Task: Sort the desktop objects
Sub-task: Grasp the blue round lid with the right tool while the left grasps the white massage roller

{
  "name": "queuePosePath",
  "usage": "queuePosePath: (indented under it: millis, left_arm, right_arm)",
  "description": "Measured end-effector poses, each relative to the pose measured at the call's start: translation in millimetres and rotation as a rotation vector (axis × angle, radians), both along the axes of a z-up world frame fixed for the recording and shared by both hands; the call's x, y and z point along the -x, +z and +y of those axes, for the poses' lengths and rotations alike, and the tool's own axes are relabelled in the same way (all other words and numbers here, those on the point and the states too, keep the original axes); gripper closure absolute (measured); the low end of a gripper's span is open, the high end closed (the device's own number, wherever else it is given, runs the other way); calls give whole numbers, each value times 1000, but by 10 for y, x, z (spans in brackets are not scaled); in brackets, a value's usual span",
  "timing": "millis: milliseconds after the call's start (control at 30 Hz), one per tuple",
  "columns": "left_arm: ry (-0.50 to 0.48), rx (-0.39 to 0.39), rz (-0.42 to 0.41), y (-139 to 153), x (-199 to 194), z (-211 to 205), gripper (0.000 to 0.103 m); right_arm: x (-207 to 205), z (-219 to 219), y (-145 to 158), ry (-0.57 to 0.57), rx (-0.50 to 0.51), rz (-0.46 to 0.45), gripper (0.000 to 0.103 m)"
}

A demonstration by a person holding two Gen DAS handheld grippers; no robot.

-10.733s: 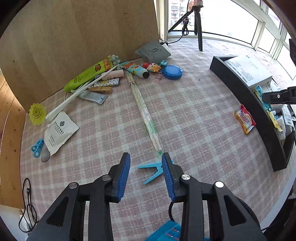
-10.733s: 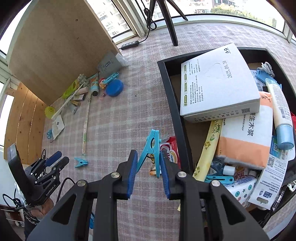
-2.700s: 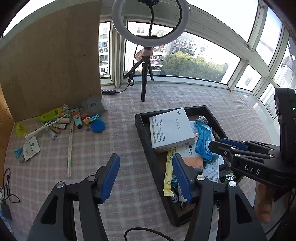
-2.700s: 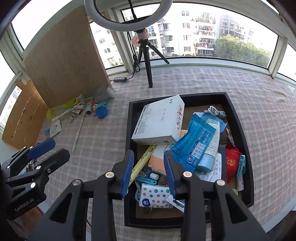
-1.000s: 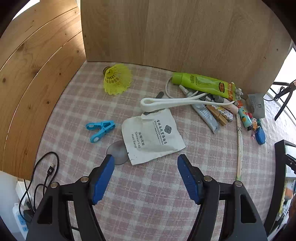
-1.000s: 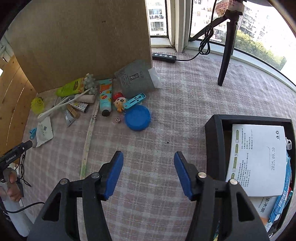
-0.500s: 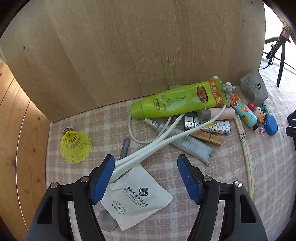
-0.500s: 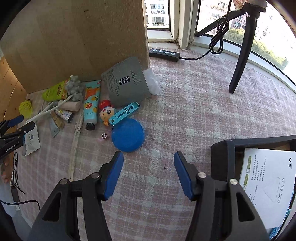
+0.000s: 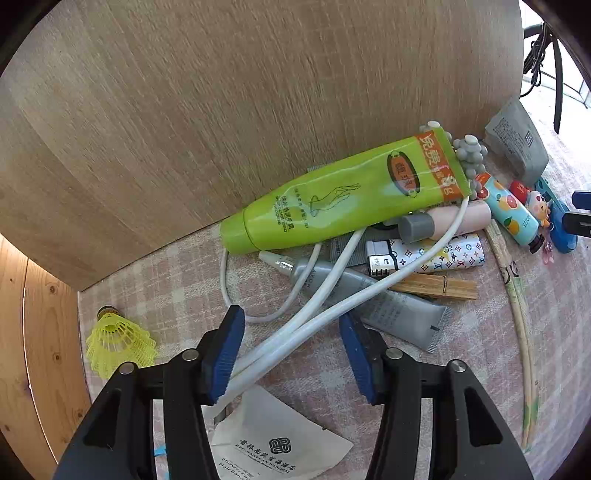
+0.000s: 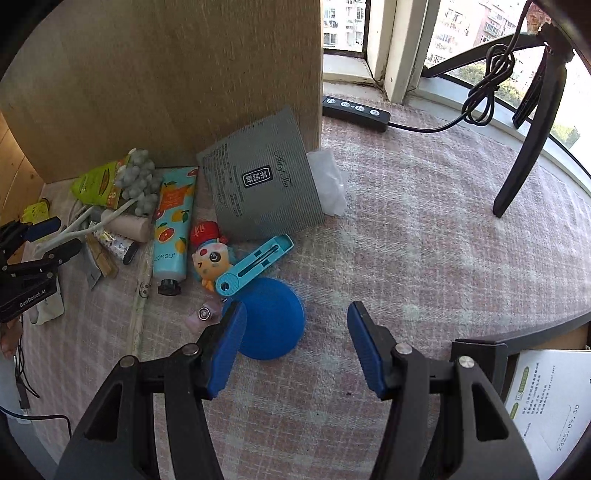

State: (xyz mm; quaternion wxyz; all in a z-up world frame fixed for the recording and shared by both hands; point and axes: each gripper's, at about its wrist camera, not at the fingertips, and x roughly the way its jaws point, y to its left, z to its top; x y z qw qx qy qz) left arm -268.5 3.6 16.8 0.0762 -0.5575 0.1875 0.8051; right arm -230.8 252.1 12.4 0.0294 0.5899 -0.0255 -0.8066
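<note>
Since a second ago the left gripper (image 9: 291, 345) has advanced from the white sachet to the white two-pronged plastic massager handle (image 9: 314, 314); its fingers are closing around it, not yet pressing. Beyond lies the green tube (image 9: 343, 195). The right gripper (image 10: 295, 347) fingers are spread above the blue round lid (image 10: 273, 319) on the counter (image 10: 424, 258).

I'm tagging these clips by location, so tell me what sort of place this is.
Probably a home sunroom or enclosed balcony set up for recording: a cloth-covered table by big windows facing apartment blocks, a tripod standing on it, and toiletries such as a green tube.
</note>
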Motion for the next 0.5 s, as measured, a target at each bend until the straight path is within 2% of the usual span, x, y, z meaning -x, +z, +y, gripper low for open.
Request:
queuePosePath:
  millis: [133,167,233,333,500]
  left_arm:
    - [-26,0,-7,-3,-16,51,72]
    - [-33,-4,-11,-6,-35,65,73]
    - [-48,-6,-14,-14,-86,97,75]
    - [-75,-42,-40,-16,-177,162,81]
    - [-109,-87,-67,-4,-390,336,90]
  right_arm:
    - [54,-92,-3,14,-6,5,47]
    - [57,-109,-11,19,4,-5,48]
    - [49,-139,-30,29,29,-22,55]
    - [5,-181,-12,37,9,-9,55]
    - [-70,-160,-5,30,33,-21,55]
